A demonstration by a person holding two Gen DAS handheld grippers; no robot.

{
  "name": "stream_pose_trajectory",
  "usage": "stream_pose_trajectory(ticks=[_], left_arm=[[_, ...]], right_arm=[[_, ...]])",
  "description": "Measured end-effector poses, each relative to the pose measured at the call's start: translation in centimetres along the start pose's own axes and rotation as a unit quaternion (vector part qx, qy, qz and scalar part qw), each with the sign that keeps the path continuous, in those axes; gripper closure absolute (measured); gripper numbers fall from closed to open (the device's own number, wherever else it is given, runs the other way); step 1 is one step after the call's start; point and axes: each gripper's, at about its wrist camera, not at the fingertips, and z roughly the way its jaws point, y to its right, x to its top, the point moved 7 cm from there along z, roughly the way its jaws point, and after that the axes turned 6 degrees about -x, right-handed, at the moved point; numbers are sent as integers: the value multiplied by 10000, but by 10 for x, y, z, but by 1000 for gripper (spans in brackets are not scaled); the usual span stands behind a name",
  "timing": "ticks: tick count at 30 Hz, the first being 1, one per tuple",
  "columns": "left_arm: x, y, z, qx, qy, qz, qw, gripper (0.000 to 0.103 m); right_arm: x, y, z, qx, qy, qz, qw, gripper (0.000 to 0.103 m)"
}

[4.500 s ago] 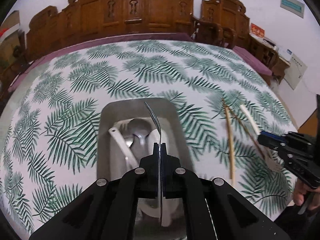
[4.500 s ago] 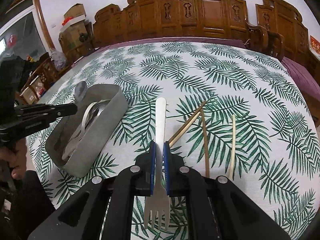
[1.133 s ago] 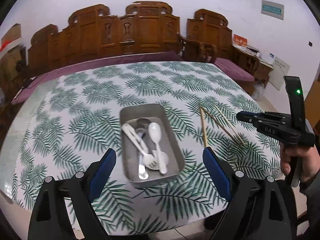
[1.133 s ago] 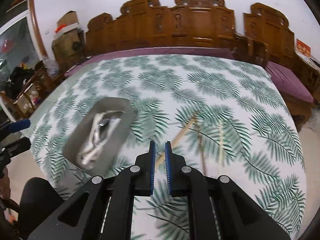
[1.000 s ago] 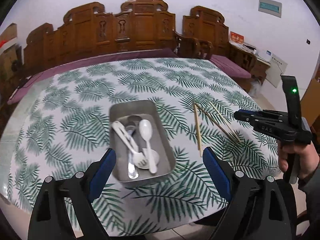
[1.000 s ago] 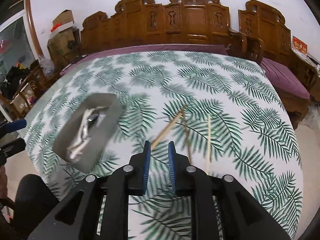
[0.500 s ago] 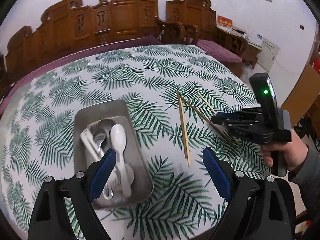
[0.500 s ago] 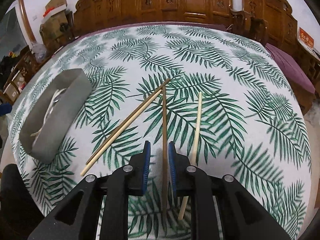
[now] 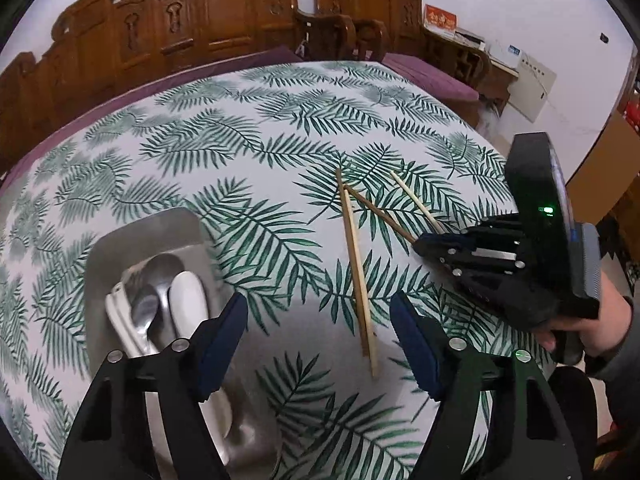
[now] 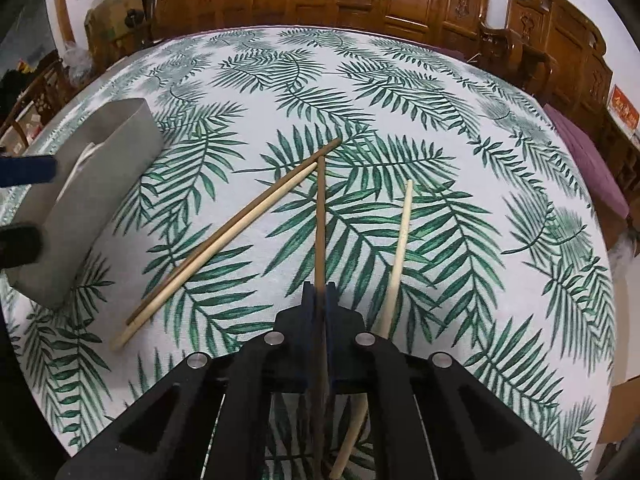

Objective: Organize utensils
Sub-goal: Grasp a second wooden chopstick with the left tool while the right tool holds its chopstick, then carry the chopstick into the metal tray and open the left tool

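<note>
Carved wooden chairs ring the leaf-print tablecloth (image 10: 400, 92); right gripper (image 10: 319, 300) tips steeply down, jaws just clenched on the dark chopstick (image 10: 320, 216); left gripper (image 9: 316, 320) hangs released, jaws narrowing, pale chopstick (image 9: 357, 276) lying between them, steel tray (image 9: 100, 248) beside.
</note>
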Motion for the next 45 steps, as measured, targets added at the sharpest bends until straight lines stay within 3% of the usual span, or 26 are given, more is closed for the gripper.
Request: stream_pose_trajectory(ticks=[6, 11, 21, 30, 34, 45], left_arm=[[4, 5, 32, -5, -262, 107, 9996, 44], [5, 8, 56, 36, -499, 191, 9986, 59], [8, 0, 86, 10, -749, -87, 9972, 61], [10, 0, 91, 356, -865, 23, 9956, 69], [10, -2, 89, 286, -848, -67, 9960, 98], [0, -1, 49, 266, -533, -74, 9982, 99]], right_arm=[[1, 1, -20, 151, 177, 137, 9996, 97], [0, 11, -35, 190, 278, 301, 9990, 97], [-7, 21, -50, 253, 378, 478, 9978, 97], [-12, 23, -64, 241, 469, 514, 9973, 97], [-14, 25, -69, 192, 485, 522, 9973, 97], [-17, 24, -99, 111, 657, 612, 9959, 97]])
